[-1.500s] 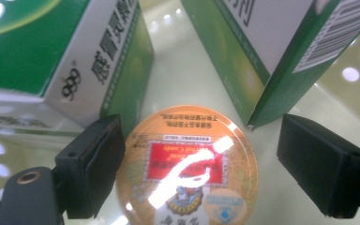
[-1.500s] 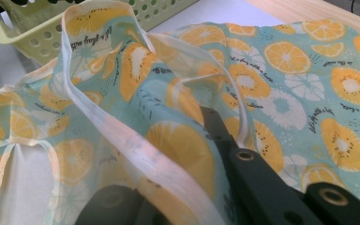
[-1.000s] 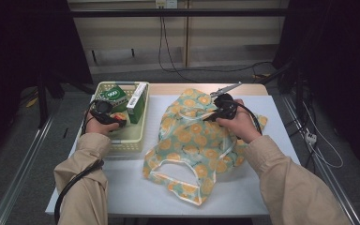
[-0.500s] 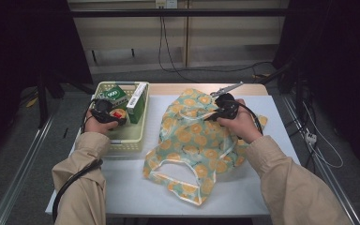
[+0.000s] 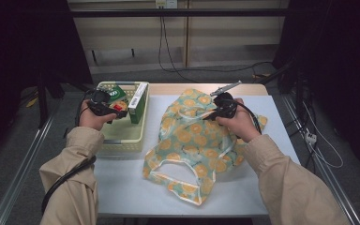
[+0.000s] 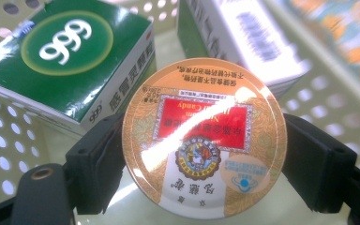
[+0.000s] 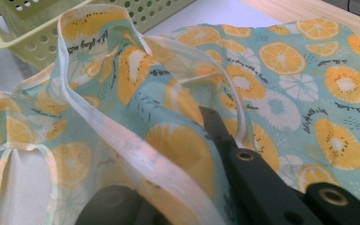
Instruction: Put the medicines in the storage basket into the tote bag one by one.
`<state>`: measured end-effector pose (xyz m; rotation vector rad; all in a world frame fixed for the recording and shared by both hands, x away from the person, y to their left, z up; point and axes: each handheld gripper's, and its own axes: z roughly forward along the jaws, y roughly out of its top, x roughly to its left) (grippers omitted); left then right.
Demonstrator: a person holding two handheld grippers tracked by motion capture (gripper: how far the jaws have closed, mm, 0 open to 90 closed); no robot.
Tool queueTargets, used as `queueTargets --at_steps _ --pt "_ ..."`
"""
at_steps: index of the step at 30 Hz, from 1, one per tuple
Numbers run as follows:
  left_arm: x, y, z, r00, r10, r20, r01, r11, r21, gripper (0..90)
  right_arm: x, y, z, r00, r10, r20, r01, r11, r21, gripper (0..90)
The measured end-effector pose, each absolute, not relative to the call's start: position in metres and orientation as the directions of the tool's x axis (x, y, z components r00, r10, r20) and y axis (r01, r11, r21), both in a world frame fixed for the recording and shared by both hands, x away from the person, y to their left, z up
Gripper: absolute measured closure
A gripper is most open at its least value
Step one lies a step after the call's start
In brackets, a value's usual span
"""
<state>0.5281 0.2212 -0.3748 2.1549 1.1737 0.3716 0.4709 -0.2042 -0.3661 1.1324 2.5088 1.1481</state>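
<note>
My left gripper (image 5: 114, 109) hangs above the pale yellow basket (image 5: 122, 145), shut on a round orange candy tin (image 6: 204, 136) with a red label; its jaws have just been closing on the tin's rim. In the high view the tin (image 5: 118, 107) shows as a red spot by that hand. My right gripper (image 5: 214, 115) is shut on the upper edge of a teal cloth bag (image 5: 192, 140) printed with orange slices, and holds that edge up off the table. In the right gripper view the bag's white-trimmed hem (image 7: 136, 154) runs between the jaws.
Inside the basket lie a green box (image 6: 70, 51) marked 999 and a white-and-green box (image 6: 243, 33) standing on edge. The bag's handles (image 5: 178, 185) spread toward the front of the white table (image 5: 122, 187). Cables hang behind the table's far edge.
My left hand has risen from the basket floor with the tin in its jaws. The right hand and the bag have stayed as they were.
</note>
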Motion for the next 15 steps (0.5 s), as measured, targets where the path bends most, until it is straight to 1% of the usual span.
queueTargets --at_steps 1,4,6,11,12,15 --pt "0.526 0.221 -0.371 0.561 0.826 -0.056 0.643 -0.393 0.657 20.5 0.471 -0.204 -0.367 -0.697 0.699 0.159 0.577 0.416 0.703 90.0" --pt "0.521 0.22 -0.362 0.564 0.821 -0.087 0.649 -0.377 0.661 20.5 0.472 -0.204 -0.367 -0.692 0.703 0.163 0.581 0.409 0.703 90.0" --pt "0.517 0.218 -0.356 0.589 0.804 -0.08 0.632 -0.398 0.665 20.5 0.473 -0.204 -0.366 -0.687 0.706 0.172 0.586 0.398 0.706 90.0" --pt "0.51 0.215 -0.346 0.61 0.79 -0.065 0.618 -0.423 0.663 20.6 0.475 -0.206 -0.361 -0.679 0.715 0.169 0.588 0.391 0.708 90.0" --pt "0.509 0.214 -0.345 0.608 0.791 -0.076 0.621 -0.413 0.666 20.5 0.475 -0.205 -0.359 -0.679 0.715 0.168 0.586 0.39 0.71 90.0" --pt "0.504 0.212 -0.34 0.619 0.782 -0.072 0.606 -0.418 0.677 20.6 0.475 -0.204 -0.354 -0.683 0.712 0.161 0.578 0.392 0.716 90.0"
